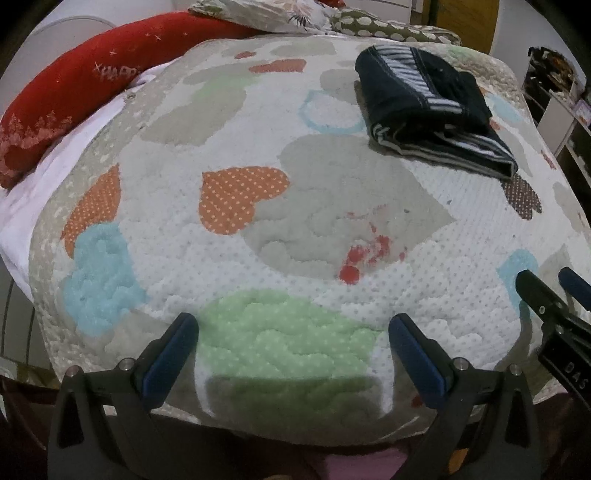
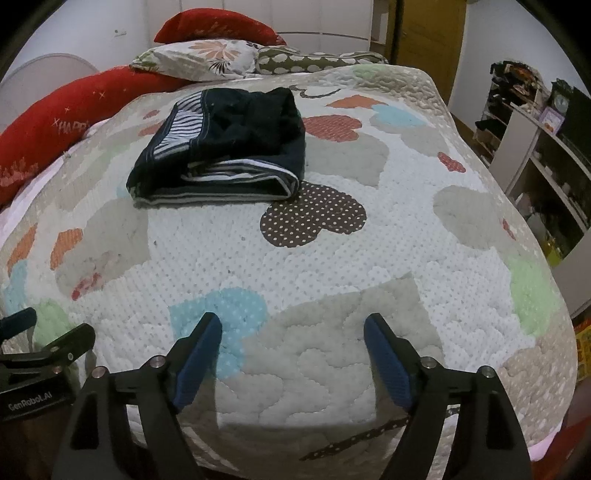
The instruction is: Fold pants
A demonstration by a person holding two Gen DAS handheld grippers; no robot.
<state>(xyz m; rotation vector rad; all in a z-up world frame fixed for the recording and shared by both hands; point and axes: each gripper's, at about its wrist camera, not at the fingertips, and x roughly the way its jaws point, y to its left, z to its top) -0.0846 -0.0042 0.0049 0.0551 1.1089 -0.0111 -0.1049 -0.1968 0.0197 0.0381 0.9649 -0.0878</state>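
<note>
Dark navy pants (image 1: pixel 432 110) with white-striped trim lie folded into a compact bundle on the far side of the quilted bed cover (image 1: pixel 258 229). They also show in the right wrist view (image 2: pixel 225 147). My left gripper (image 1: pixel 293 325) is open and empty over the near edge of the bed, far from the pants. My right gripper (image 2: pixel 293 325) is open and empty, also near the front edge. The right gripper shows at the right edge of the left wrist view (image 1: pixel 554 295). The left gripper shows at the left edge of the right wrist view (image 2: pixel 40 332).
A long red bolster (image 1: pixel 92 85) and patterned pillows (image 2: pixel 207 59) lie at the head of the bed. Shelves with clutter (image 2: pixel 535 147) stand to the right. A wooden door (image 2: pixel 428 33) is behind the bed.
</note>
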